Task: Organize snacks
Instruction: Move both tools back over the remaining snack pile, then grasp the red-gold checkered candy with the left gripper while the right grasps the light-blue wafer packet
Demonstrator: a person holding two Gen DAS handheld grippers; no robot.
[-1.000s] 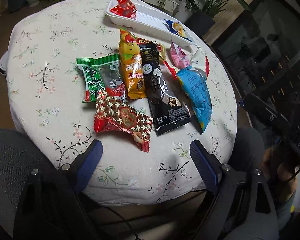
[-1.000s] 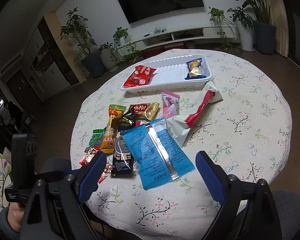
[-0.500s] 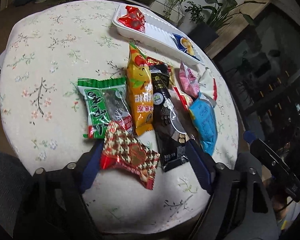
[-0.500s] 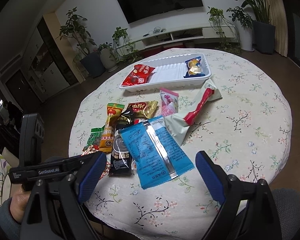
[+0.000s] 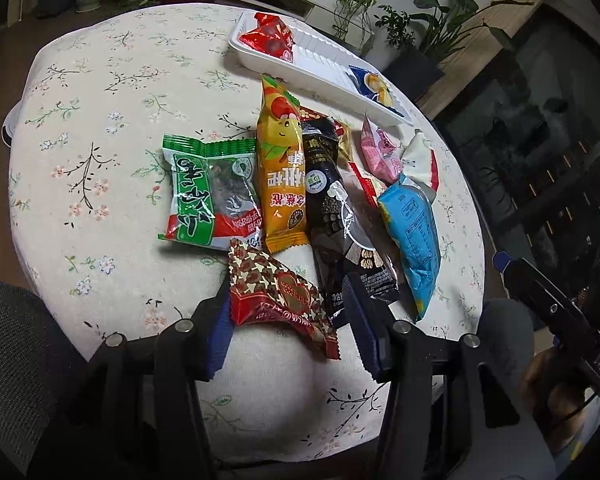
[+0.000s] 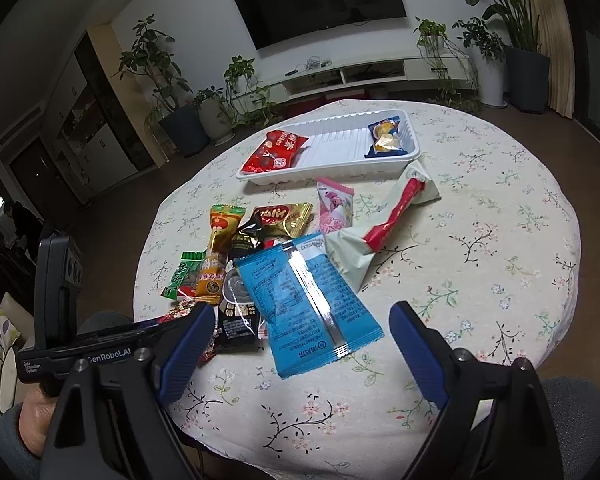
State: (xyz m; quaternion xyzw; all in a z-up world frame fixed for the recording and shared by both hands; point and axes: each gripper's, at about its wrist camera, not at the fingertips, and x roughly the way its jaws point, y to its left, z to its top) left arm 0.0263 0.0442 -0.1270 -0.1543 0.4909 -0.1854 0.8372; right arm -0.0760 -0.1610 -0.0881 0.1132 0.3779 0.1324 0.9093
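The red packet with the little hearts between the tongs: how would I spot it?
Start at the round floral table. The snacks lie in a row; the red checkered packet lies nearest the edge, between the closing left tongs. Unlike its neighbours, it has brown-and-cream hearts and one big central heart.

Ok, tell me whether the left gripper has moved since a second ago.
Yes. The left gripper has advanced to the red checkered snack, jaws closing around it; earlier it hung short of the table edge.
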